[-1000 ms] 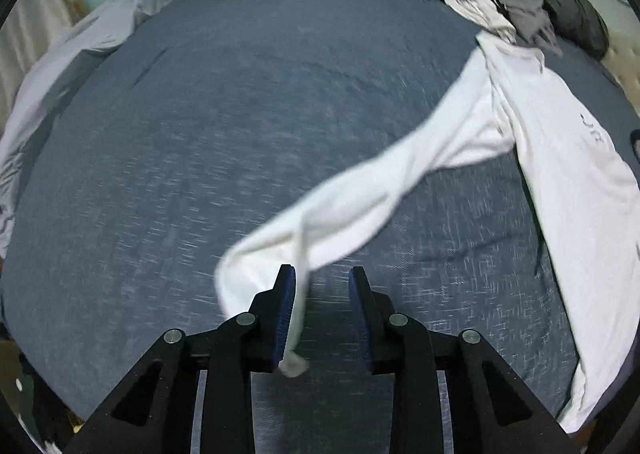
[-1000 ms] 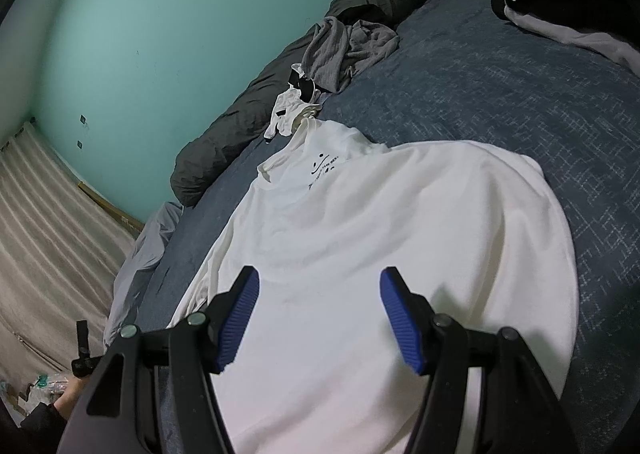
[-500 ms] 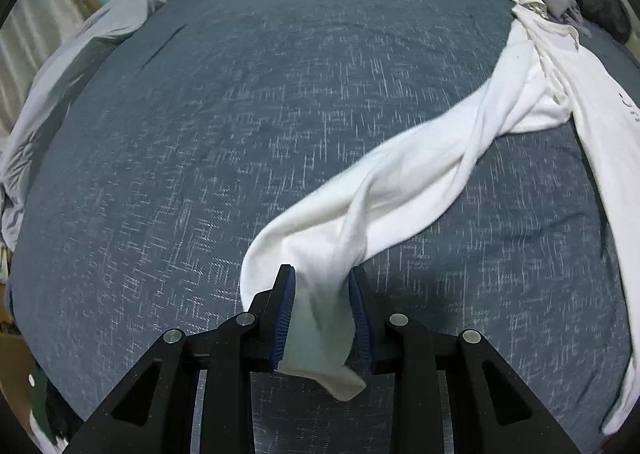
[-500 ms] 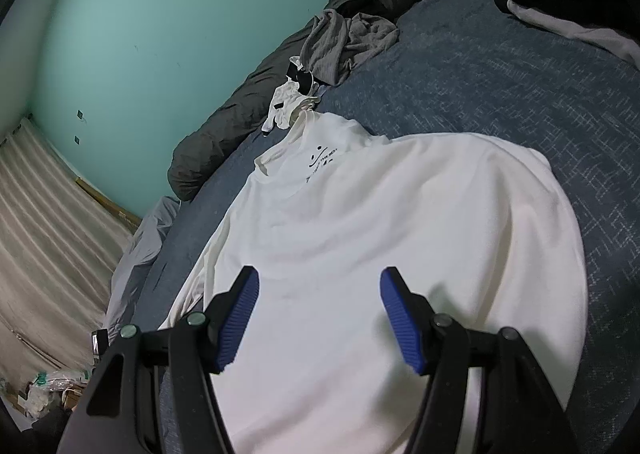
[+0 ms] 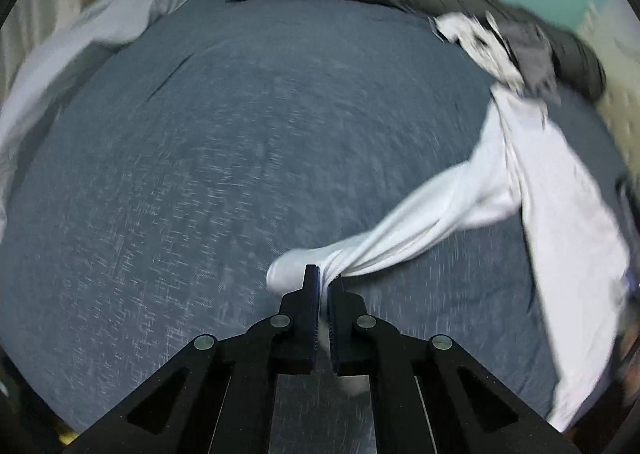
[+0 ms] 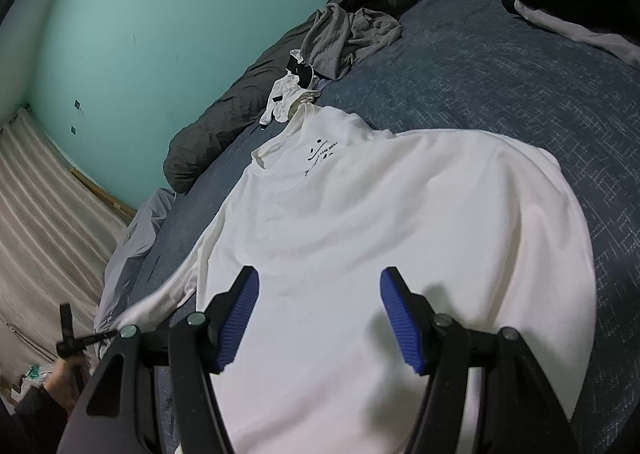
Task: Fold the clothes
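With the left claw [image 5: 323, 286] clamped on the white shirt's sleeve [image 5: 420, 225], carry it smoothly across the body; right claw [image 6: 320, 318] hangs released.

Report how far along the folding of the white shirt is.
Done: the white shirt lies spread flat on the bed. In hand: the left gripper is shut on its sleeve, pulled taut; the right gripper hovers open above the body. Left: every fold, plus the crumpled grey clothes.
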Demonstrator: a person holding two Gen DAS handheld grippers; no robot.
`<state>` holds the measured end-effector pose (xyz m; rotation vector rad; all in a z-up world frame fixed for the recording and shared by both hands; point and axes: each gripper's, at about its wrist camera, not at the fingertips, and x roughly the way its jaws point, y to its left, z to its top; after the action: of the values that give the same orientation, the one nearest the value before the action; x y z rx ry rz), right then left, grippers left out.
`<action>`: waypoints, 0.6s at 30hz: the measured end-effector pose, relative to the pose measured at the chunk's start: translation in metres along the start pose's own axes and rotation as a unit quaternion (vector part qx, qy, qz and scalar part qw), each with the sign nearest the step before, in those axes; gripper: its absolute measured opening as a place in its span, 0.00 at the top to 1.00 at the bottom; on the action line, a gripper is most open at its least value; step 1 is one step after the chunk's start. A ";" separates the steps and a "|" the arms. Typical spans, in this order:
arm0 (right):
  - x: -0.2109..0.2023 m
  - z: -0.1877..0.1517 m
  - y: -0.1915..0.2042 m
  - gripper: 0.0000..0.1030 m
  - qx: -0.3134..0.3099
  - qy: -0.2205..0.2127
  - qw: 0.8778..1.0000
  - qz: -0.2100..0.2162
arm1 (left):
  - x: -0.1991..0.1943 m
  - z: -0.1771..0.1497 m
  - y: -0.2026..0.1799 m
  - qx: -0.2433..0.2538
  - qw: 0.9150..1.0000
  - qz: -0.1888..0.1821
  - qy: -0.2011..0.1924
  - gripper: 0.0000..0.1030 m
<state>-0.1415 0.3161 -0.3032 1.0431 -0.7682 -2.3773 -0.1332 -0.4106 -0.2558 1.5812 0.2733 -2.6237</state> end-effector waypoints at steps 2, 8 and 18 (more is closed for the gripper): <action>0.000 0.000 0.000 0.38 -0.002 0.000 1.000 -0.002 | 0.006 0.007 0.018 -0.037 0.999 -0.010 0.006 0.96; 0.002 -0.001 0.000 0.38 -0.005 0.001 1.000 -0.010 | 0.034 0.014 0.039 -0.072 0.997 0.041 0.012 0.91; 0.005 -0.002 0.002 0.38 -0.013 0.004 1.000 -0.013 | 0.025 0.005 0.056 -0.087 0.995 0.055 -0.001 0.70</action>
<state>-0.1430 0.3111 -0.3056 1.0560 -0.7227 -2.3970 -0.1411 -0.4655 -0.2819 1.4922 0.3920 -2.4451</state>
